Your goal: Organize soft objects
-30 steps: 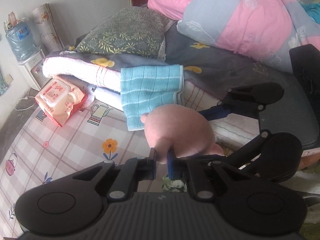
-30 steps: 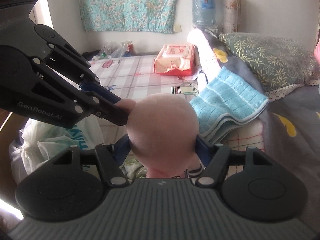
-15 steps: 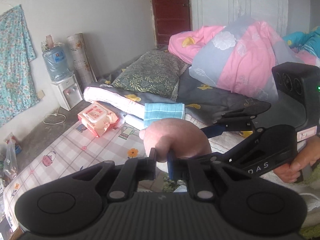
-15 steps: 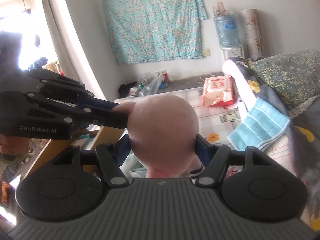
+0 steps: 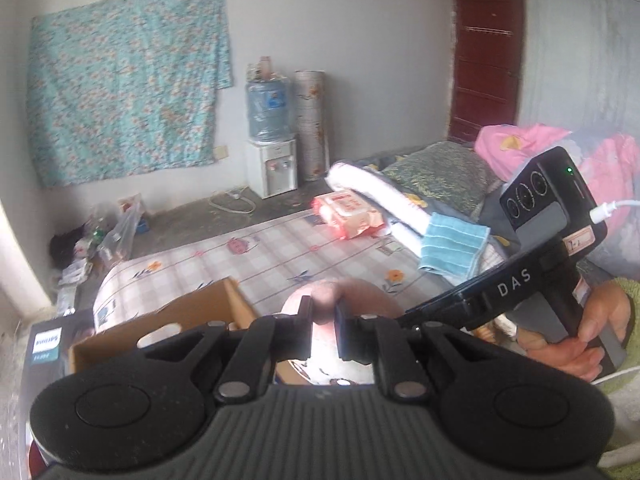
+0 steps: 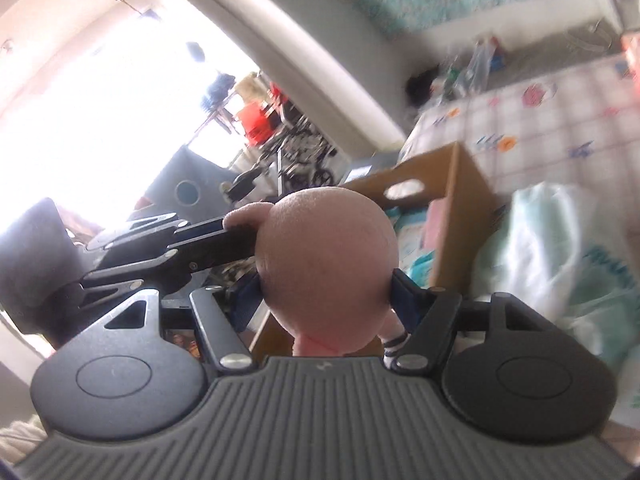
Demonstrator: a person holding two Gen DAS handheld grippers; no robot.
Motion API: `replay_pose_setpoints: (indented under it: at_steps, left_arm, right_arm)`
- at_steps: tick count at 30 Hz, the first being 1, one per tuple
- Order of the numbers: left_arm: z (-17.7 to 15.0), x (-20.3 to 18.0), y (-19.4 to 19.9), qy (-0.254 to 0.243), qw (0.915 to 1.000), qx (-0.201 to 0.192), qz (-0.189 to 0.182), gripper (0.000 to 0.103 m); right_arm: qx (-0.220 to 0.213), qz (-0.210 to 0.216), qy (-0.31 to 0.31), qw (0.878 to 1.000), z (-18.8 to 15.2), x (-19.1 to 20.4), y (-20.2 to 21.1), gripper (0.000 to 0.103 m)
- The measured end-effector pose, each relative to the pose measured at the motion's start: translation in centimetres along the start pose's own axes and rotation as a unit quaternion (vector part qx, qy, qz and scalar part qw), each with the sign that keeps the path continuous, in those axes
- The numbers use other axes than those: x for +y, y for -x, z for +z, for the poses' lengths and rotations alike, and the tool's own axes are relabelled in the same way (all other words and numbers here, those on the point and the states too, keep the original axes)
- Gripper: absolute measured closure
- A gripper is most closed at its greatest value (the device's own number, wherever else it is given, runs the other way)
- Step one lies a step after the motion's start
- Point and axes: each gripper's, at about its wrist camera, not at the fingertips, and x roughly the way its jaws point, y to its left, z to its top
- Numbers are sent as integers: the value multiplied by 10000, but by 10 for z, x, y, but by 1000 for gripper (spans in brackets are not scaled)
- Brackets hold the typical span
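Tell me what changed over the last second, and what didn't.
Both grippers carried the round pink plush toy up and away from the bedding, swinging toward the open brown cardboard box, which has come into view. Unchanged: the left gripper stays pinched on the toy's ear, the right gripper stays clamped across its head. The folded blue towel stayed on the bedding.

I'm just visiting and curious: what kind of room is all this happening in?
Most likely a lived-in bedroom at home. There's a floral pillow and a pink quilt heaped on bedding, a water dispenser against the wall, and a patterned cloth hung up behind.
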Motion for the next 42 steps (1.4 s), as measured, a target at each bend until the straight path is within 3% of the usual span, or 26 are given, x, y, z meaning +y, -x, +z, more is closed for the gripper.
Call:
replay_pose_setpoints:
  at_steps: [7,14,18,22,28,33,42]
  left_arm:
    - [-48,72,9,850,9926,526,683,91]
    - [-84,121,10,1458,9815,989,744,91]
    - [-101,134,-3,1557,9755,1376,724,92]
    - [-112,136,-30,1470,9699,1821,671,92]
    - [-101,145,-56,1145,9685,2061,802,92]
    - [-90,142,-42,823,9704,2118,822,92]
    - [-76,91,3,-208,9746,2131,657,97]
  right_arm:
    - [1153,-21,-246,9930,-2,16,-118,36]
    - [1927,-321,-325,9802,-11,23,-185,30]
    - [1726,-640,-63,9829,-7,21,-178,29]
    - [1305,-631,-142,9893,-1,16,-146,29]
    - [647,-761,-84,9950,0,6,-83,28]
    - [450,-800,-152,9957,-5,-7,-53,27]
    - [421,-653,-109,9969,-14,-10,-64,27]
